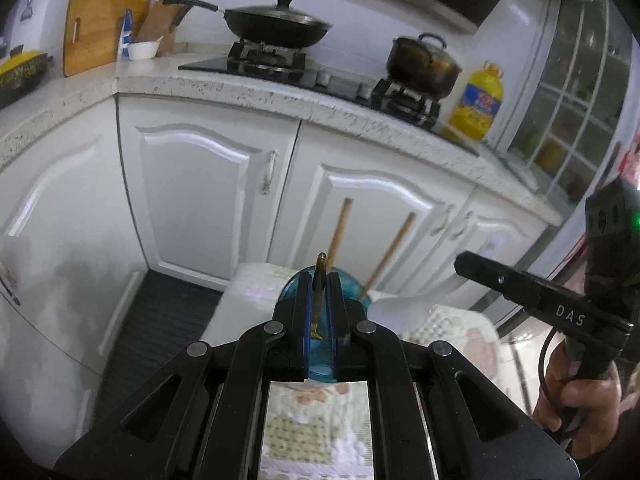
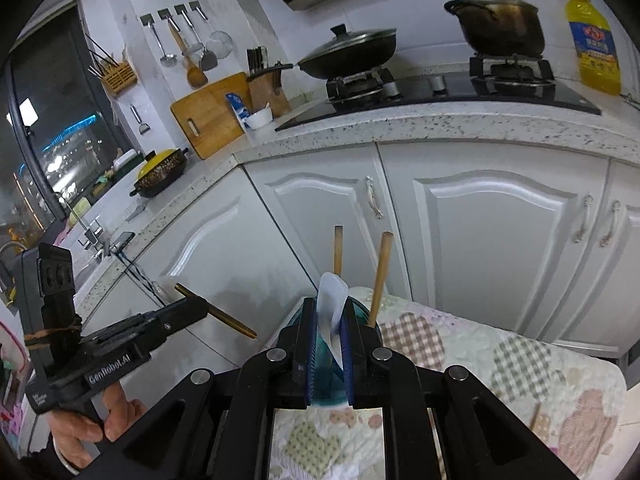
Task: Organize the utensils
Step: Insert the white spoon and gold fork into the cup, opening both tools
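Observation:
My left gripper is shut on a thin gold-coloured utensil and holds it above a blue transparent cup. From the right wrist view the same left gripper grips that gold utensil crosswise. My right gripper is shut on a white spoon just over the blue cup. Two wooden chopsticks stand in the cup, also seen in the left wrist view. The right gripper shows at the right there.
The cup stands on a patchwork quilt over a small table. White cabinets are behind. On the counter are a wok, a pot, an oil bottle and a cutting board. A dark floor mat lies left.

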`<action>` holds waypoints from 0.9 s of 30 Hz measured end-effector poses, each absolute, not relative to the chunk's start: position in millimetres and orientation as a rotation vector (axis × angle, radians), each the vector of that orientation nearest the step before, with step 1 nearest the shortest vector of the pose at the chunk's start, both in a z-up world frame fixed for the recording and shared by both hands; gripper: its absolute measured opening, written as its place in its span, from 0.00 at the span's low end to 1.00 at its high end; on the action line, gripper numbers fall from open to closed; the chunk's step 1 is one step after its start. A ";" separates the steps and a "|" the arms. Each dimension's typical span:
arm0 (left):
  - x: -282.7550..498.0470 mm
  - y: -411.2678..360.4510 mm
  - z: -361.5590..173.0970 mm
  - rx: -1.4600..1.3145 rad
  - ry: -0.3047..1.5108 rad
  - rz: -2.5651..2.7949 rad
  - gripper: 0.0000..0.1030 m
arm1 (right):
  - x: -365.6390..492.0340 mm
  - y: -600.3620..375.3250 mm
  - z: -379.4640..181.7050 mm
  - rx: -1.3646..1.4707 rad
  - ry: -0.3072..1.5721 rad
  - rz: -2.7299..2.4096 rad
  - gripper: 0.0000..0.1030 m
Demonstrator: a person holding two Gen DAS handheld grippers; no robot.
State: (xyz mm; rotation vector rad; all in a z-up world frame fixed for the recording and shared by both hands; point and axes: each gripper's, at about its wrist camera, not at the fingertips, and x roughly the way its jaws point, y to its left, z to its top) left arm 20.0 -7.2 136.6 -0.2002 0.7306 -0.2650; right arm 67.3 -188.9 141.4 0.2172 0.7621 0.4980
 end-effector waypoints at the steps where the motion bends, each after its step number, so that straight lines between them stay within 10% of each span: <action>1: 24.2 -8.4 132.2 -0.191 0.743 -0.262 0.05 | 74.2 -184.2 136.1 0.213 0.773 0.497 0.10; 21: 60.8 -32.3 55.5 -0.139 0.887 -0.203 0.05 | 113.4 -171.4 46.1 0.243 0.971 0.508 0.10; 27: 59.9 -30.2 55.5 -0.159 0.894 -0.179 0.05 | 106.9 -185.7 48.9 0.279 0.967 0.490 0.27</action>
